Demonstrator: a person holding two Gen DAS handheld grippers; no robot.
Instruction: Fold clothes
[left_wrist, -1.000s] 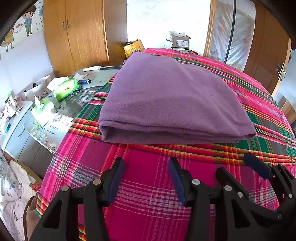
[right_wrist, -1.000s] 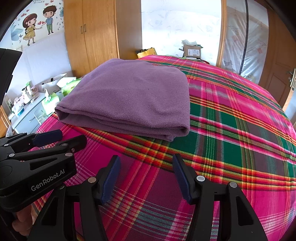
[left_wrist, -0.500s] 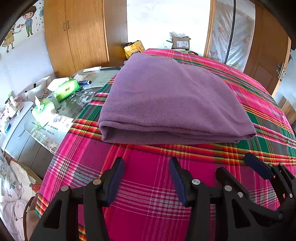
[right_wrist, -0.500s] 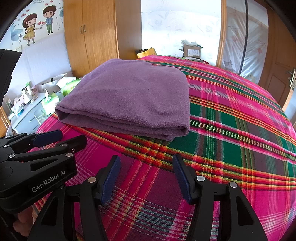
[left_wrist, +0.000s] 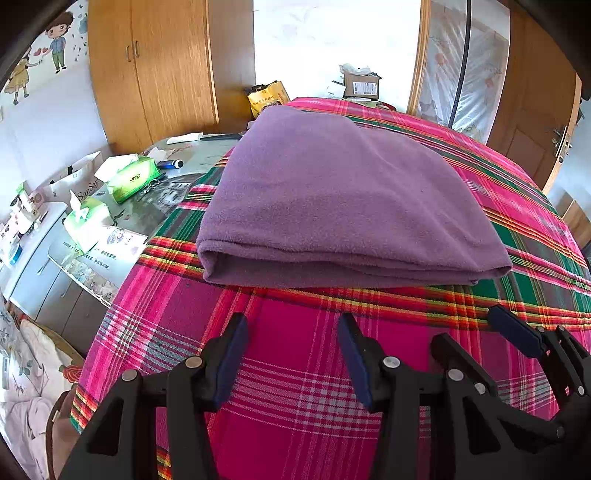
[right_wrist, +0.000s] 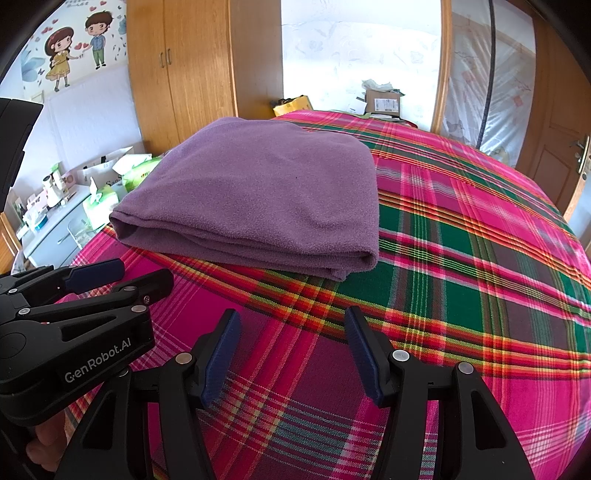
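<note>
Lying flat on the bed's pink, green and red plaid cover (left_wrist: 295, 369) was the purple fleece garment (left_wrist: 340, 199), folded into a thick rectangle, its layered folded edge facing the two tools. And there they were, side by side: the left tongs (left_wrist: 291, 354) hung just above the plaid, short of that near edge, blue-padded fingers (left_wrist: 231, 354) spread wide with nothing between them. The right tongs (right_wrist: 291, 347) sat the same way, jaws well apart and empty, over the bright pink squares in front of the garment's near right corner. From the right wrist view, the left tool's black body with its "GenRobot.AI" lettering (right_wrist: 98, 363) showed at the lower left, close beside its partner. Neither tool touched the fleece. Off the bed's left side stood a cluttered side surface (left_wrist: 162, 199) carrying green tissue packs (left_wrist: 135, 177) and papers. Behind it rose a wooden wardrobe (left_wrist: 155, 62), and at the far end of the bed a small cardboard box (left_wrist: 360, 86) rested near the bright window.
</note>
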